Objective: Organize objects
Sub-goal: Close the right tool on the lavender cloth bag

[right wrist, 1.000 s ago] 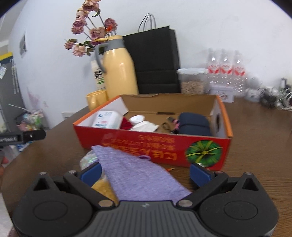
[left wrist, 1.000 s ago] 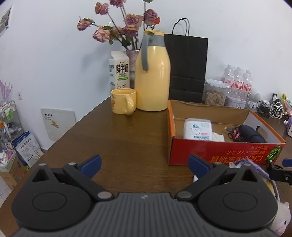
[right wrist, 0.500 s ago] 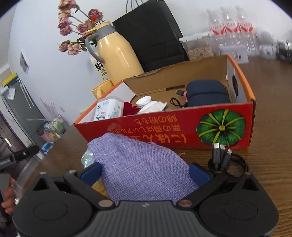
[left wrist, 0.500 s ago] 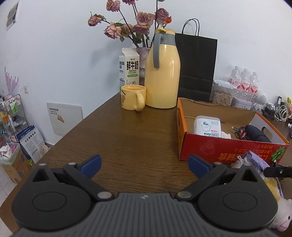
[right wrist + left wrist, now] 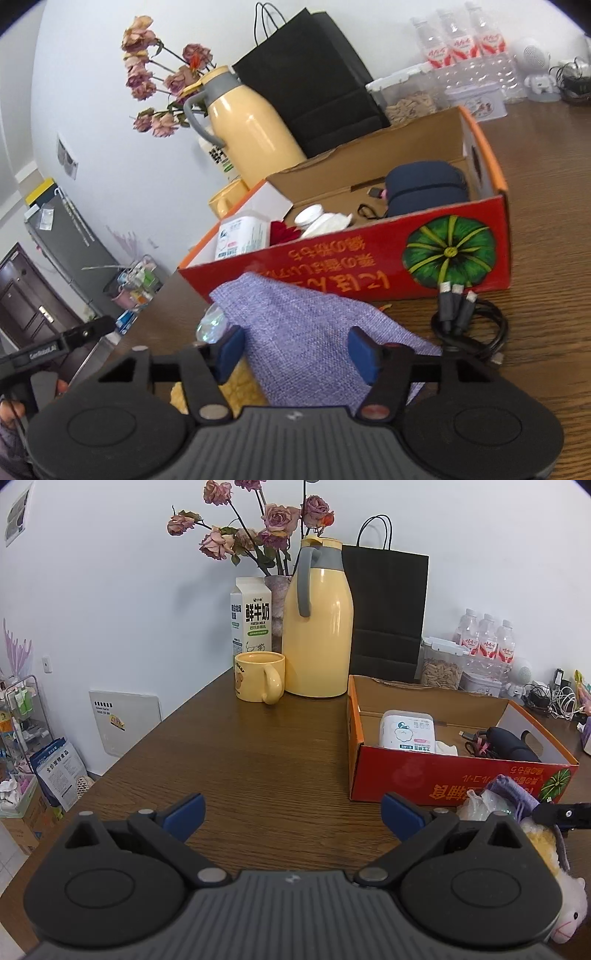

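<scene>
The purple cloth pouch (image 5: 310, 332) lies on the counter (image 5: 546, 206) just in front of the red cardboard box (image 5: 369, 258), its upper corner leaning against the box's printed front wall. It sits between the blue fingers of the right tongs (image 5: 293, 350), which are partly drawn in around it, one pad on each side; whether they already press the fabric I cannot tell. The wrist is rolled, likely so that the pads meet the pouch's slanted edges squarely for a lift over the wall.

Under the pouch, on the side away from the box, a yellow plush toy (image 5: 240, 387) and a crinkled clear bag (image 5: 212, 323) are bunched together, which is why the cloth rides high. A coiled black cable (image 5: 469, 325) with three plugs rests just in front of the box's pumpkin picture, still to be sorted.

Inside the box a white wipes pack (image 5: 242, 238) stands at the end nearer the yellow thermos (image 5: 255, 133), with a white jar (image 5: 309, 216), a tissue and a dark blue case (image 5: 424, 188) further along, so there is room in the middle for soft things.

The left tongs (image 5: 291, 814) hang wide apart and empty over bare counter, beside the box's short end, probably waiting out of the way. Behind the box stand a yellow mug (image 5: 258, 677), a milk carton (image 5: 251, 616) and a black paper bag (image 5: 386, 609).
</scene>
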`<state>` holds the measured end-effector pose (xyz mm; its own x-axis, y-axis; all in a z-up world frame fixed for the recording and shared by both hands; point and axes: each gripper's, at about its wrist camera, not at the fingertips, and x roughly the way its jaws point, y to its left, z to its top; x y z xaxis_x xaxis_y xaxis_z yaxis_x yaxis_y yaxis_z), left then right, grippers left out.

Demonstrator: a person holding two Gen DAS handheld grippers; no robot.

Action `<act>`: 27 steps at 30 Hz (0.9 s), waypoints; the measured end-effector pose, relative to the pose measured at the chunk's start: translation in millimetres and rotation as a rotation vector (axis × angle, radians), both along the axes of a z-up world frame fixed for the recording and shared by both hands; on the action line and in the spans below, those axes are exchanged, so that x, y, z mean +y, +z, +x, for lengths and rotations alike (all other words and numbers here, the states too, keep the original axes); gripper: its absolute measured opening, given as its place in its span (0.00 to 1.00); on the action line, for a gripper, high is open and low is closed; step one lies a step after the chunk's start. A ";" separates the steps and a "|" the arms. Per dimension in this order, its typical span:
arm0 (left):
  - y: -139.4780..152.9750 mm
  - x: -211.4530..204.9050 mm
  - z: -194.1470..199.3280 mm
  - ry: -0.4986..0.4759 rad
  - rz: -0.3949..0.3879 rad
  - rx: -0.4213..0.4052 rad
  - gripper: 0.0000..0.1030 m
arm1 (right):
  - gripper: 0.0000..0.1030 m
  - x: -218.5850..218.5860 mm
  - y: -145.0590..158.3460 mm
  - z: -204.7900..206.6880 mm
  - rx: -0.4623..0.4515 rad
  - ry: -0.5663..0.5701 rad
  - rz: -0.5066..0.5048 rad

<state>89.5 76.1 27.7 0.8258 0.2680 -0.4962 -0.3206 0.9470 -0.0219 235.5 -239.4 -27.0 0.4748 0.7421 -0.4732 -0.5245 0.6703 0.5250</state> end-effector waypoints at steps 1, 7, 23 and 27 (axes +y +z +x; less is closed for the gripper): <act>0.1 -0.4 0.1 0.001 0.001 0.001 1.00 | 0.75 0.4 1.7 -1.3 -0.014 -0.007 -0.009; 1.6 -2.5 0.9 -0.008 0.002 -0.001 1.00 | 0.96 10.7 6.4 6.9 -0.071 0.020 -0.118; -3.5 -4.3 1.4 -0.008 -0.004 0.014 1.00 | 0.63 11.7 -11.3 27.7 0.028 0.155 -0.010; -3.3 -4.0 -0.7 -0.005 -0.004 0.012 1.00 | 0.44 5.0 -11.6 25.6 0.048 0.147 0.044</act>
<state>88.8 72.0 24.4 0.8209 0.2620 -0.5074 -0.3163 0.9484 -0.0221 261.1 -234.4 -38.6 0.3375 0.8222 -0.4583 -0.5888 0.5643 0.5786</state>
